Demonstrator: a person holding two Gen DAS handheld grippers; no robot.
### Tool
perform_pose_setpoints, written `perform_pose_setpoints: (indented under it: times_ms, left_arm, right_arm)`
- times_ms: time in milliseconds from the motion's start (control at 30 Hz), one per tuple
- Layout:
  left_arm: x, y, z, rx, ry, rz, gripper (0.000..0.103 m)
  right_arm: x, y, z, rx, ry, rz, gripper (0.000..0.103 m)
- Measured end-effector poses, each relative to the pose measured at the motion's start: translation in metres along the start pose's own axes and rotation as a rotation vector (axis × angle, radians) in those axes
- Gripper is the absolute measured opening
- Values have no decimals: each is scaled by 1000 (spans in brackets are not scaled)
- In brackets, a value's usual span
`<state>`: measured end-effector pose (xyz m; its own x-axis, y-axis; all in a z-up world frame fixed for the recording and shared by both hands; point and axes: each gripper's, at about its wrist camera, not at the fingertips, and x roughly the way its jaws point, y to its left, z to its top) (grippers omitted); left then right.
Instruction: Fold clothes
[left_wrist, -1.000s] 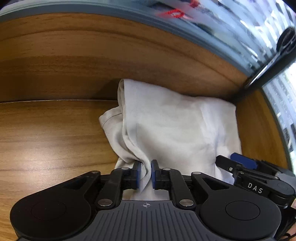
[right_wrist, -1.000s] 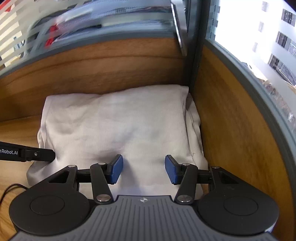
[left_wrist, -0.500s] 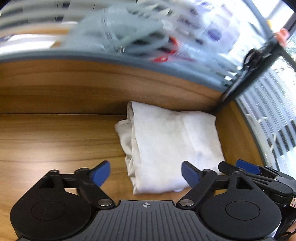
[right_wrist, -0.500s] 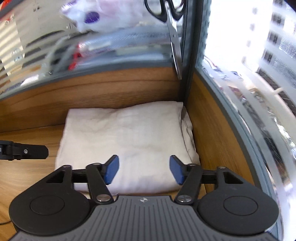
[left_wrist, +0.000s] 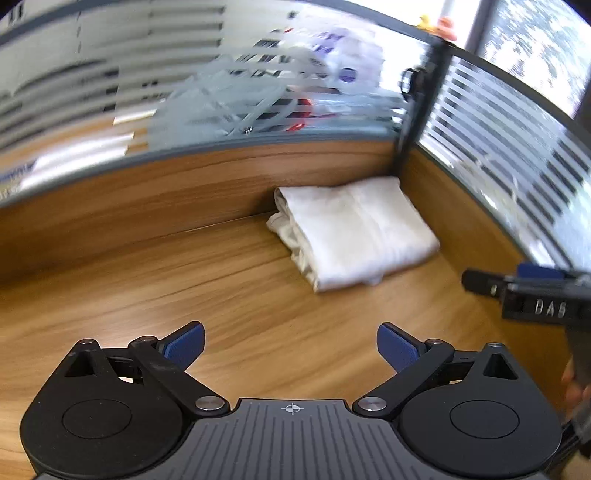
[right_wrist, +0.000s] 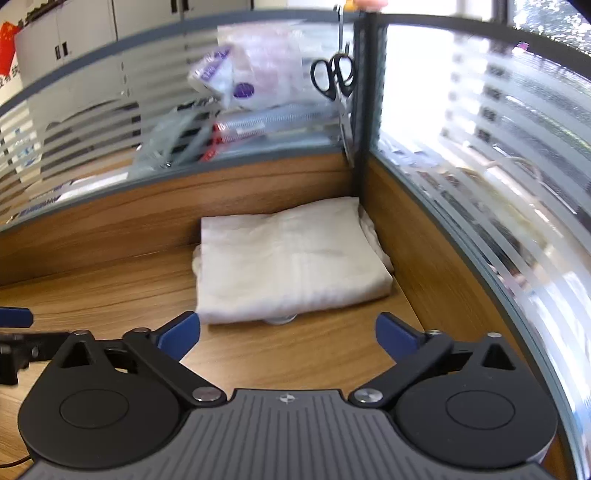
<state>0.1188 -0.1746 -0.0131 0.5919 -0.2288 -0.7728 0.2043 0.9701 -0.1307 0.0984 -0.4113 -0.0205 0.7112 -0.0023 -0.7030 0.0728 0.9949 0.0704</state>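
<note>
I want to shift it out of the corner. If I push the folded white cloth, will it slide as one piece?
Probably not: the cloth looks soft, with loose layers at its left edge, so it would likely bunch. Lifted, it should sag and unfold.

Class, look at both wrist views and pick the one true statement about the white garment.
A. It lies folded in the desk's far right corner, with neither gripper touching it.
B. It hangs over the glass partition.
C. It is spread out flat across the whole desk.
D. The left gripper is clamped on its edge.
A: the white garment sits folded against the corner of the desk, while the left gripper and right gripper are open and short of it.
</note>
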Motion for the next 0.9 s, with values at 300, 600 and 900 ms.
perform_pose_setpoints:
  times_ms: [300, 600, 900]
  left_arm:
    - [-71, 40, -50, 75, -18, -13, 103]
    - [-111, 70, -98, 152, -15, 46, 103]
    - [-131, 78, -117, 124, -7, 16, 103]
  right_arm:
    - [-73, 55, -60, 67, -6, -83, 102]
    - [-124, 105, -113, 73, 5, -115, 103]
    - [-149, 129, -134, 81, -14, -127, 103]
